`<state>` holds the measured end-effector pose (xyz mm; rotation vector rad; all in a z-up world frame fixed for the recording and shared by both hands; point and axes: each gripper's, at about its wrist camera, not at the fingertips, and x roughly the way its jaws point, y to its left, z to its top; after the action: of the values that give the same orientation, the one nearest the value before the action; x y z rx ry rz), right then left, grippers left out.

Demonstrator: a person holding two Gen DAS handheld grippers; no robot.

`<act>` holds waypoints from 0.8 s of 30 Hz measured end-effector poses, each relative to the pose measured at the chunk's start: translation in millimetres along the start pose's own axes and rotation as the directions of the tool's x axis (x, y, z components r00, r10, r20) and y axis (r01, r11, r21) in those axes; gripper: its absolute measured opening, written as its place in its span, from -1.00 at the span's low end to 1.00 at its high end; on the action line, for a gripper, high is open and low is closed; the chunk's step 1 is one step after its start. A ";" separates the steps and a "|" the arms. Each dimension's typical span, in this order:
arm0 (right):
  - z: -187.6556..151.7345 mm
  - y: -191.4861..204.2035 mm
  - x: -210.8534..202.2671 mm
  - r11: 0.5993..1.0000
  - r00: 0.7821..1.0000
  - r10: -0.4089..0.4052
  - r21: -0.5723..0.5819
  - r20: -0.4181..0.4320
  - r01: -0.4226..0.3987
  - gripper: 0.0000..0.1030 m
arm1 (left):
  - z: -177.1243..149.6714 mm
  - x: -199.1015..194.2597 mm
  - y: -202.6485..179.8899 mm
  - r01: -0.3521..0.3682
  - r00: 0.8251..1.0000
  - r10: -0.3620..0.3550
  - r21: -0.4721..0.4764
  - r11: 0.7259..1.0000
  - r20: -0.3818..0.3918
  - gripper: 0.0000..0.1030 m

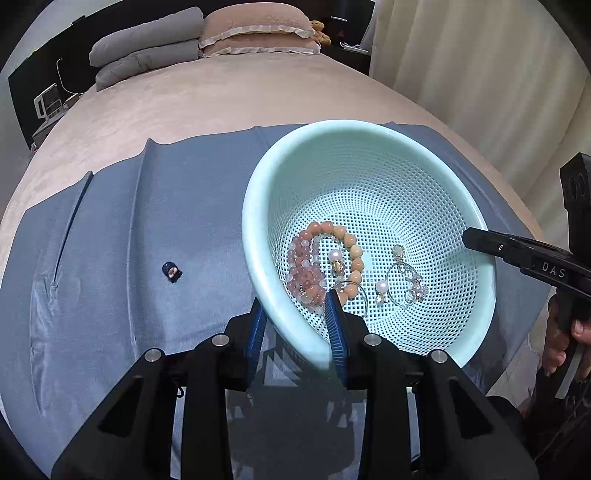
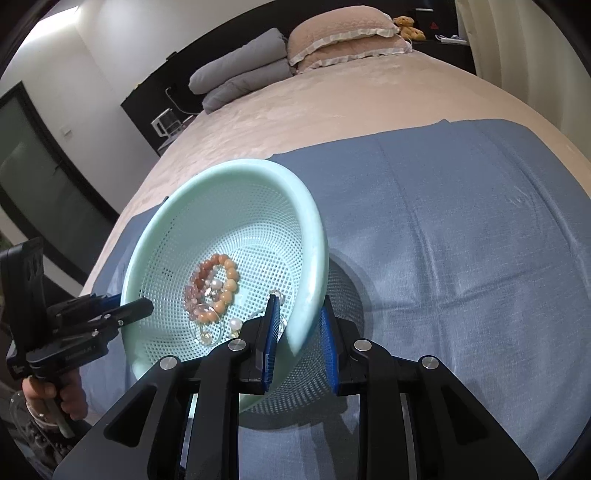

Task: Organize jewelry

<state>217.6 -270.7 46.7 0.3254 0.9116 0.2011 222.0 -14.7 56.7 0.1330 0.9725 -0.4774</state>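
Left gripper (image 1: 295, 314) is clamping the near rim of the mint mesh basket (image 1: 369, 155), one blue pad outside the wall, one inside. Right gripper (image 2: 300, 314) is pinching the opposite rim the same way, jaws narrow. Basket is sitting tilted between the two tools, lifted off the blue cloth (image 2: 461, 221); its shadow is showing beneath.

Just past the left tool's inner pad, jewelry is lying on the basket floor: peach bead bracelet (image 1: 349, 251), pink bead bracelet (image 1: 304, 273), pearl earrings (image 1: 380, 290), and a wire hoop half hidden behind the pad. The clear pieces are hard to make out.

Left of the left tool, a small dark blue trinket (image 1: 171, 272) is lying on the cloth, type unclear. Beyond: beige bed (image 1: 221, 96), pillows (image 1: 255, 27).
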 end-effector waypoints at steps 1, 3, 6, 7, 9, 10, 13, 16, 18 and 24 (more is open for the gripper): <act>-3.0 1.3 0.6 1.000 1.000 0.000 -0.002 -0.006 0.000 -0.60 | -3.6 -2.3 1.3 -0.001 1.000 0.001 0.000 1.000 -0.005 -0.35; -10.9 3.0 3.5 1.000 1.000 0.000 0.004 -0.026 0.000 -0.60 | -10.4 -3.9 1.8 -0.003 1.000 0.003 -0.004 1.000 -0.018 -0.35; -23.5 2.1 2.7 1.000 0.999 0.002 0.006 -0.045 -0.001 -0.60 | -23.1 -6.2 3.7 0.011 0.999 -0.012 -0.021 1.000 -0.039 -0.35; -25.3 2.5 2.0 1.000 0.999 0.003 0.005 -0.049 -0.003 -0.59 | -28.2 -7.3 5.3 0.022 0.999 -0.023 -0.026 0.999 -0.044 -0.35; -28.2 4.3 0.3 1.000 0.998 0.008 -0.001 -0.056 -0.008 -0.58 | -36.5 -10.1 8.1 0.040 0.998 -0.042 -0.036 0.999 -0.045 -0.35; -29.1 5.2 0.1 1.000 0.998 0.007 -0.004 -0.060 -0.007 -0.57 | -39.5 -10.5 9.4 0.047 0.998 -0.049 -0.039 0.998 -0.045 -0.35; -31.6 5.1 2.6 1.000 0.997 -0.003 -0.010 -0.073 0.002 -0.56 | -46.8 -7.9 8.0 0.045 0.997 -0.047 -0.037 0.998 -0.054 -0.35; -32.2 5.6 5.9 1.000 0.997 -0.015 -0.018 -0.072 0.013 -0.56 | -50.7 -2.6 6.9 0.037 0.997 -0.039 -0.035 0.999 -0.061 -0.34; -32.7 7.1 5.6 0.999 0.998 -0.024 -0.030 -0.066 0.022 -0.55 | -52.4 -2.8 7.4 0.043 0.998 -0.045 -0.037 0.998 -0.053 -0.34; -36.2 11.5 7.4 0.997 0.997 -0.058 -0.058 -0.047 0.055 -0.36 | -55.2 -5.4 5.9 0.000 1.000 0.000 -0.032 0.999 -0.004 -0.15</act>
<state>192.6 -250.8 24.7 0.2427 0.9599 0.1833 180.1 9.8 29.3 0.1048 0.9838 -0.4613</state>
